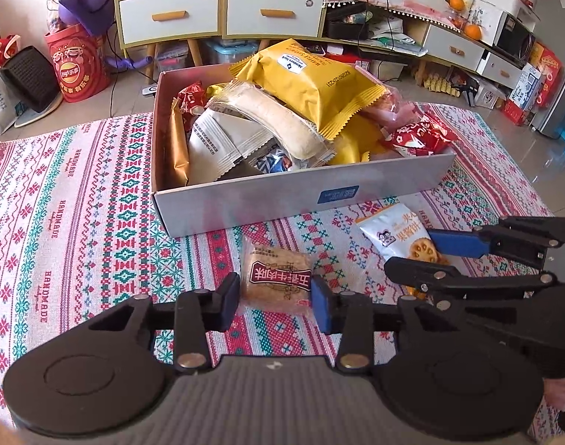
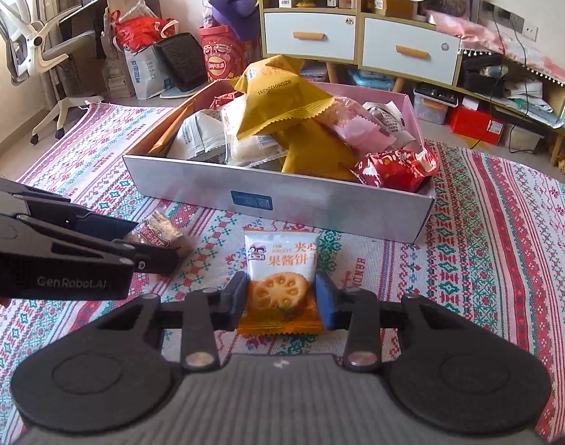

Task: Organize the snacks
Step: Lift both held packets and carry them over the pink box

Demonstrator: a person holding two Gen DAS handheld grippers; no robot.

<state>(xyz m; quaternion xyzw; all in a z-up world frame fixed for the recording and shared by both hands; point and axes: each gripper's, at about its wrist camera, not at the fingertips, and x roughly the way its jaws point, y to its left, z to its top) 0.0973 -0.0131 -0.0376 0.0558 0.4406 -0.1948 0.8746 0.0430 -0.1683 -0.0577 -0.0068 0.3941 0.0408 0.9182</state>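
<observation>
**Q:** What is laid out here, and where?

**A:** A patterned cloth (image 1: 78,204) covers the surface. At twelve o'clock from both cameras sits an open cardboard box (image 1: 282,196), heaped with wrapped snacks; a large yellow packet (image 1: 312,85) rides on top of the pile. Two small packets lie on the cloth just in front of the box's near wall, apart from each other.

**Q:** What are the grippers doing?

**A:** The left gripper (image 1: 275,296) is low over the cloth, its jaws either side of a brown biscuit packet (image 1: 277,278). The right pad touches the wrapper's edge; the left pad seems to sit just beside it, so I cannot tell if the grip has closed. The right gripper (image 2: 280,300) brackets a white-and-orange jam biscuit packet (image 2: 280,274), pads against both side edges, apparently pinching it while it lies flat.

**Q:** Why approach them like that?

**A:** Likely because thin flat wrappers are easiest caught across their narrow width. From the left camera the right gripper shows at three o'clock; from the right camera the left one shows at nine.

**Q:** What remains?

**A:** Probably lifting both into the box.
</observation>
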